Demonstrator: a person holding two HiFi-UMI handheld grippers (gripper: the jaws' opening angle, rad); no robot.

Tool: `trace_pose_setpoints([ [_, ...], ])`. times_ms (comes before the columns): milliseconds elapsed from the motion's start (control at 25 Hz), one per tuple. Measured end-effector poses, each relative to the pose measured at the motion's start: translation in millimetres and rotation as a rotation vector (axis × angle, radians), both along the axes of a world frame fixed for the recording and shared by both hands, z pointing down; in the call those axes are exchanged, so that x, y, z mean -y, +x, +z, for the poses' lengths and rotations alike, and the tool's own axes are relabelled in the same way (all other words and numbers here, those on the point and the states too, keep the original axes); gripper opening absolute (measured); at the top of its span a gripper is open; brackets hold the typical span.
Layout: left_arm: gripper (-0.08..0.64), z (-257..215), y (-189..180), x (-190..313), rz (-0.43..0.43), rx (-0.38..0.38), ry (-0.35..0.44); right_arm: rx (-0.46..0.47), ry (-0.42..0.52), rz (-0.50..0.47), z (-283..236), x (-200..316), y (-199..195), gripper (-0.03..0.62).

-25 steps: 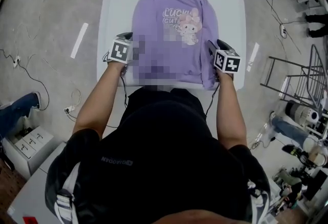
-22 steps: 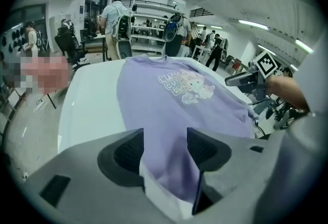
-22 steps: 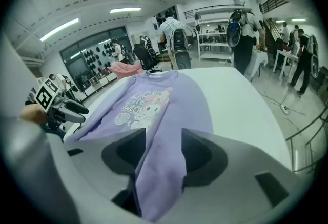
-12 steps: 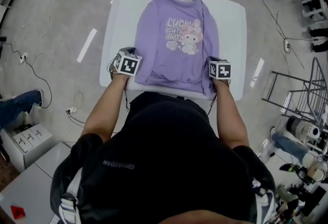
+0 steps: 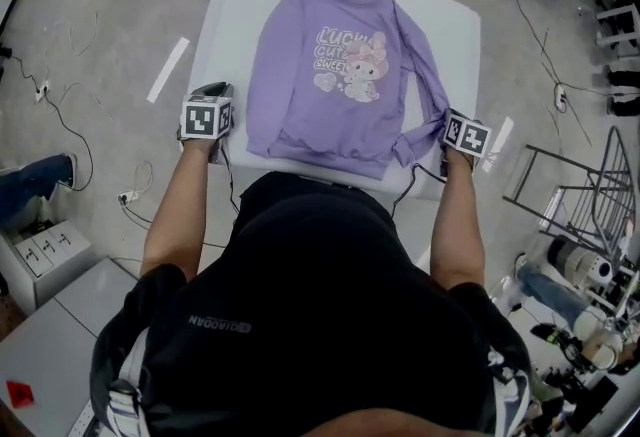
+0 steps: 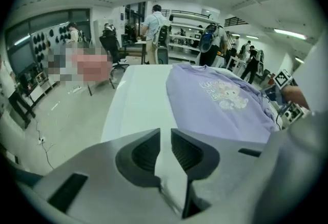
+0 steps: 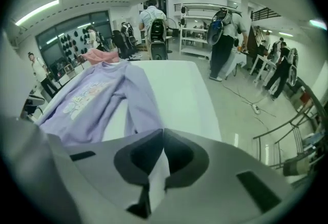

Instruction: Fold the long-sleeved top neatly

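Note:
A purple long-sleeved top (image 5: 335, 95) with a cartoon print lies flat on the white table (image 5: 230, 25). Its right sleeve (image 5: 428, 75) stretches out sideways to my right gripper (image 5: 447, 122), which is shut on the cuff at the table's right front corner. In the right gripper view the sleeve (image 7: 138, 105) runs in under the right gripper (image 7: 162, 131), whose tips touch. My left gripper (image 5: 214, 88) hangs over bare table left of the top. Its jaws closed and have just been opening slightly. In the left gripper view the left gripper (image 6: 165, 133) shows a thin slit with only table behind.
White tape strips (image 5: 168, 70) and cables lie on the floor to the left. A metal rack (image 5: 570, 185) stands to the right of the table. Grey boxes (image 5: 50, 265) sit at the lower left. Several people stand beyond the table's far end (image 6: 154, 33).
Both grippers have moved outward. The right one has drawn the right sleeve out from the top's side towards the table's right edge. The left one has slid left, off the top.

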State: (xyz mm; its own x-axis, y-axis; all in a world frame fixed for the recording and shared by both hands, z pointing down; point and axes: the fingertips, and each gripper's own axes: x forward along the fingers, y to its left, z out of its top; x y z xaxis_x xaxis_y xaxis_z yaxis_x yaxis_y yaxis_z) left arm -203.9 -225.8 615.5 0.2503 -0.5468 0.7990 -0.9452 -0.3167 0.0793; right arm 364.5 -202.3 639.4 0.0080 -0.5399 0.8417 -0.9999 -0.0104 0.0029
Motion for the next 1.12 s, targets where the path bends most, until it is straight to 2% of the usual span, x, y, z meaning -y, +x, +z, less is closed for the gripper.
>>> trace_pose_setpoints([
  [80, 0.141, 5.8, 22.4, -5.7, 0.079, -0.007, -0.019, -0.054, -0.019, 0.054, 3.3, -0.8, 26.7, 0.012],
  [120, 0.161, 10.1, 32.1, -7.8, 0.111, -0.006, -0.032, -0.064, -0.031, 0.065, 5.8, -0.8, 32.8, 0.018],
  [160, 0.176, 14.9, 39.4, -9.5, 0.132, 0.0, -0.047, -0.059, -0.037, 0.058, 6.7, 0.3, 32.3, 0.057],
  [200, 0.182, 18.9, 44.4, -10.3, 0.143, 0.012, -0.06, -0.045, -0.029, 0.032, 3.6, 3.6, 26.0, 0.153],
  [240, 0.183, 21.0, 47.1, -9.9, 0.145, 0.03, -0.068, -0.027, -0.001, -0.007, -4.4, 10.4, 16.1, 0.18],
  [360, 0.183, 18.6, 48.9, -3.1, 0.129, 0.068, -0.058, 0.03, 0.14, -0.144, -37.8, 49.5, -20.9, 0.147],
  [480, 0.183, 12.9, 48.8, 0.9, 0.119, 0.07, -0.037, 0.036, 0.211, -0.272, -50.6, 102.9, -54.2, 0.146],
  [640, 0.183, 2.9, 49.1, -1.9, 0.125, 0.08, -0.029, -0.016, 0.202, -0.433, -37.8, 160.8, -89.3, 0.152],
  [800, 0.183, -2.2, 49.8, 5.0, 0.097, 0.08, -0.022, -0.113, 0.113, -0.535, -8.2, 185.1, -98.0, 0.143],
  [880, 0.181, -3.3, 50.4, 9.7, 0.072, 0.069, -0.026, -0.144, 0.117, -0.517, -3.8, 196.7, -86.9, 0.023],
  [1000, 0.181, -4.1, 51.6, 15.0, 0.06, 0.076, -0.03, -0.109, 0.157, -0.417, -14.5, 219.5, -61.7, 0.014],
  [1120, 0.181, -2.5, 52.9, 20.1, 0.061, 0.101, -0.033, -0.106, 0.155, -0.397, -15.9, 245.4, -44.0, 0.014],
])
